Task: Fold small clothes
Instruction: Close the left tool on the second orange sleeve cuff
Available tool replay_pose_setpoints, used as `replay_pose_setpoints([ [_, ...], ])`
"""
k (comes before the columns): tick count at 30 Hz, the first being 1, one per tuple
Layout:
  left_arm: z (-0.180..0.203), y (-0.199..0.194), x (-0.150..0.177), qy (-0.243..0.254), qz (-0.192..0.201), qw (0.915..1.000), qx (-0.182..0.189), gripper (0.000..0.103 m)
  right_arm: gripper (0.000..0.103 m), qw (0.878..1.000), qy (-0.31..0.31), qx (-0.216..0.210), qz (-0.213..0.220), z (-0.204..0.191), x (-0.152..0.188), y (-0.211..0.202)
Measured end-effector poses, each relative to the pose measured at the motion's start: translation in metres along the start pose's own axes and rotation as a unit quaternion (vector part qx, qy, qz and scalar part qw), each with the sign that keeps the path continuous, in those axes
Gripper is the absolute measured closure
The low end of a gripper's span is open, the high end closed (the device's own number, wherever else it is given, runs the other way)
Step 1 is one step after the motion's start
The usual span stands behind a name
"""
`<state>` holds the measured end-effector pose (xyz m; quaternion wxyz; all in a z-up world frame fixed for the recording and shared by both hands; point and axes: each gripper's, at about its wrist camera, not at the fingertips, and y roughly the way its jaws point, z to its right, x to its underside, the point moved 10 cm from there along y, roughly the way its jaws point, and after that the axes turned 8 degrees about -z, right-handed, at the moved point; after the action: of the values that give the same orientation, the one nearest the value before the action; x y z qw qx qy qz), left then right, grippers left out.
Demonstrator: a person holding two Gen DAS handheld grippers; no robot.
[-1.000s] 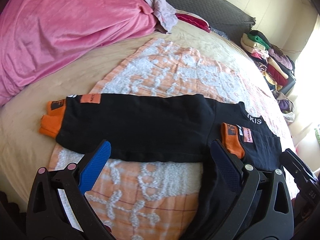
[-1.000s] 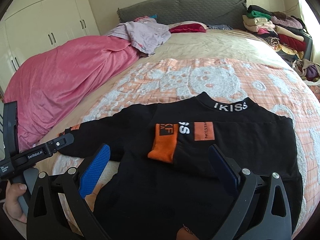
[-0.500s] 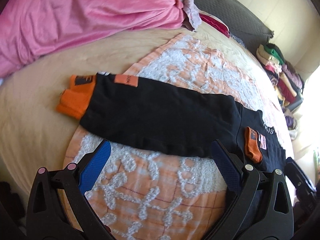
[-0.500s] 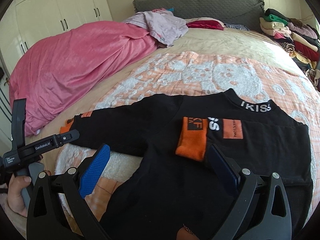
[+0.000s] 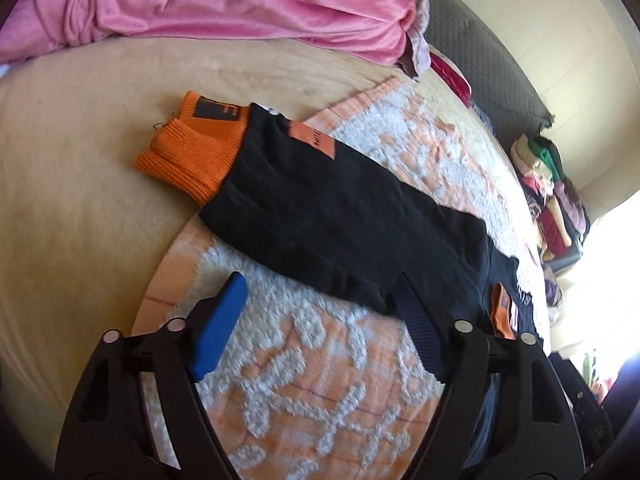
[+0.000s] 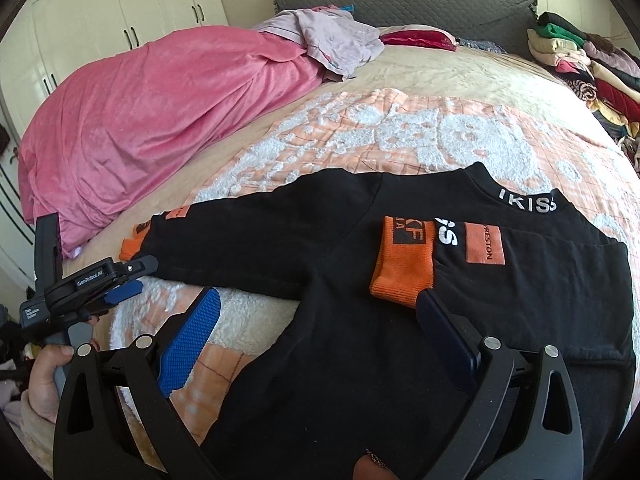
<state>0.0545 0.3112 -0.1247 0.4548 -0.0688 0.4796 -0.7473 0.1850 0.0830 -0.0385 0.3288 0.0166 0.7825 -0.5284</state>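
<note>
My left tool (image 5: 316,296) is closing, empty, beside the soft, light sleeve (image 5: 344,216); grip its orange cuff (image 5: 188,152) near the bed's edge

The sweater (image 6: 360,320) lies flat on the patterned blanket (image 6: 400,136), which lies on the bed (image 6: 420,68). Its body is spread under and ahead of the right gripper (image 6: 316,336), with one sleeve folded across the chest, its cuff (image 6: 404,264) just ahead of that gripper's right finger. The other sleeve (image 5: 340,216) runs out leftward, crossing just ahead of the left gripper (image 5: 316,316), its cuff (image 5: 192,152) lying off the blanket's edge on the bedsheet. Behind and left of both grippers lies the heaped quilt (image 6: 140,120). Far ahead stands the headboard (image 6: 400,0); to the right, a stack of folded clothes (image 6: 580,60).
</note>
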Motion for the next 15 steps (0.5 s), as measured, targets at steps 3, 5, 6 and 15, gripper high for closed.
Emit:
replay_pose_setpoints([
  [3, -0.005, 0.003, -0.007, -0.015, 0.009, 0.9998, 0.008, 0.037, 0.005, 1.0, 0.005, 0.001, -0.001, 0.003, 0.0, 0.001],
  [5, -0.007, 0.006, -0.013, -0.022, 0.017, 0.9996, 0.009, 0.037, 0.005, 1.0, 0.007, 0.001, -0.002, 0.005, 0.001, 0.001],
  [6, -0.008, 0.007, -0.016, -0.025, 0.019, 0.9995, 0.008, 0.037, 0.005, 1.0, 0.007, 0.001, -0.002, 0.005, 0.001, 0.002],
  [15, -0.011, 0.017, -0.041, -0.036, 0.053, 0.9977, -0.022, 0.04, 0.005, 1.0, 0.02, -0.001, -0.008, 0.012, 0.004, 0.006],
])
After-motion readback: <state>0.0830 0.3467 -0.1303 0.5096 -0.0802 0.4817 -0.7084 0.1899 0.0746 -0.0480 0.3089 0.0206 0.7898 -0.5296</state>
